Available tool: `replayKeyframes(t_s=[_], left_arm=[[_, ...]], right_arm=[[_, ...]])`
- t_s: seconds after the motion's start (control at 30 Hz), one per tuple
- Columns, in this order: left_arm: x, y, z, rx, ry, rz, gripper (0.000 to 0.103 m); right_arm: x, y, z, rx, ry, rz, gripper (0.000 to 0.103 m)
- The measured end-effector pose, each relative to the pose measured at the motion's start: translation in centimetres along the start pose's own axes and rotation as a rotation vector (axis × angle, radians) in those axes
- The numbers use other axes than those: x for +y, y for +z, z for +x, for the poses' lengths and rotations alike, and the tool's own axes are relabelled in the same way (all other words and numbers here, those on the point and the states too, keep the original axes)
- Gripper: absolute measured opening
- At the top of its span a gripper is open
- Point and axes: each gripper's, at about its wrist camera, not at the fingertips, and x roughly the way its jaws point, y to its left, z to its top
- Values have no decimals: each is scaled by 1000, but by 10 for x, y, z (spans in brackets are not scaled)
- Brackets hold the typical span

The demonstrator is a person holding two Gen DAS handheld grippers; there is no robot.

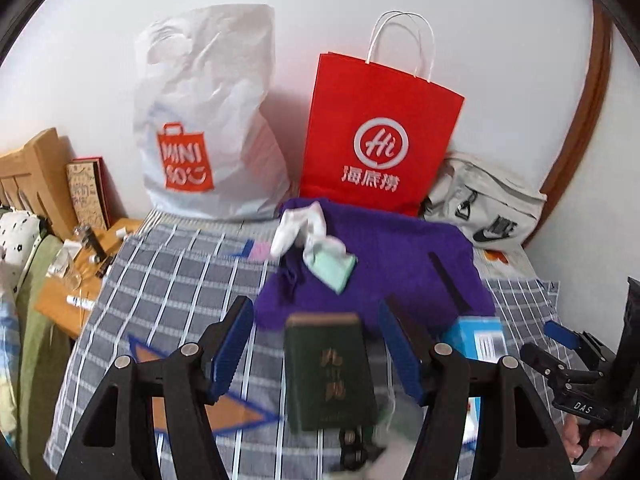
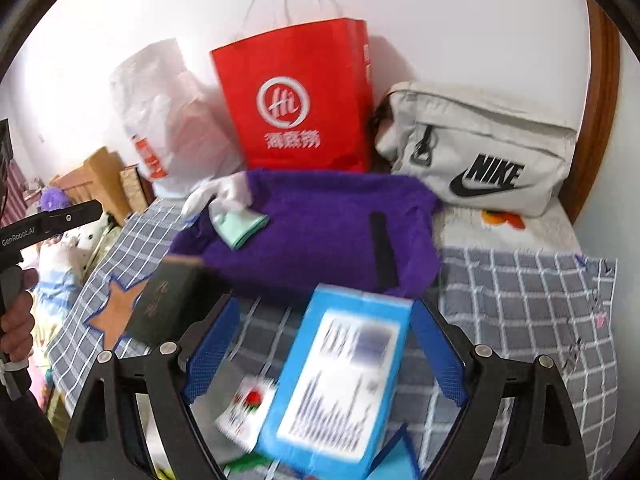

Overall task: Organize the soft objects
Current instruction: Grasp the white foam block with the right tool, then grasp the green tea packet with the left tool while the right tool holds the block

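A purple towel (image 1: pixel 392 264) (image 2: pixel 320 232) lies spread on the checked bedcover, with a white sock (image 1: pixel 296 224) (image 2: pixel 224 196) and a mint-green sock (image 1: pixel 336 268) (image 2: pixel 240 228) on its left part. My left gripper (image 1: pixel 314 308) is open above a dark green box (image 1: pixel 328 372) (image 2: pixel 168 304), with gaps between the box and both pads. My right gripper (image 2: pixel 326 304) is open wide over a blurred blue box (image 2: pixel 340 380) (image 1: pixel 480 336), and its pads do not press on the box. A small white packet with a red print (image 2: pixel 244 404) lies beside the blue box.
Against the wall stand a white plastic shopping bag (image 1: pixel 200 120), a red paper bag (image 1: pixel 376 136) and a pale Nike bag (image 2: pixel 480 152). The blue-grey checked bedcover (image 1: pixel 168 280) spreads to both sides. A cluttered wooden bedside table (image 1: pixel 80 264) is at the left.
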Motion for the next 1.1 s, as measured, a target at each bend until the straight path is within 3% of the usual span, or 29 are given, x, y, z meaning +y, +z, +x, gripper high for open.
replayKeyframes(t_s=[0.2,0.4,0.73,0.8,0.9,1.1], left_arm=[[15,-46,-14,32,11,-32,63],[33,-84,-18,59,35,-56,63],[55,-131,-14,121,-8,-84,66],[57,-134,-13,126,-17,-86,67],[57,-139,-8,148,-23,-71,68],[43,-151,0,190,-43,-25,68]], right_arm=[[28,-36,-15,18,57,-28,88],[65,-69,-19,59,175,-78,88],[102,-96,10,123,176,-185,88],[105,-98,16,134,153,-203,79],[110,-103,24,168,151,-227,52],[108,-101,-2,79,162,-233,52]])
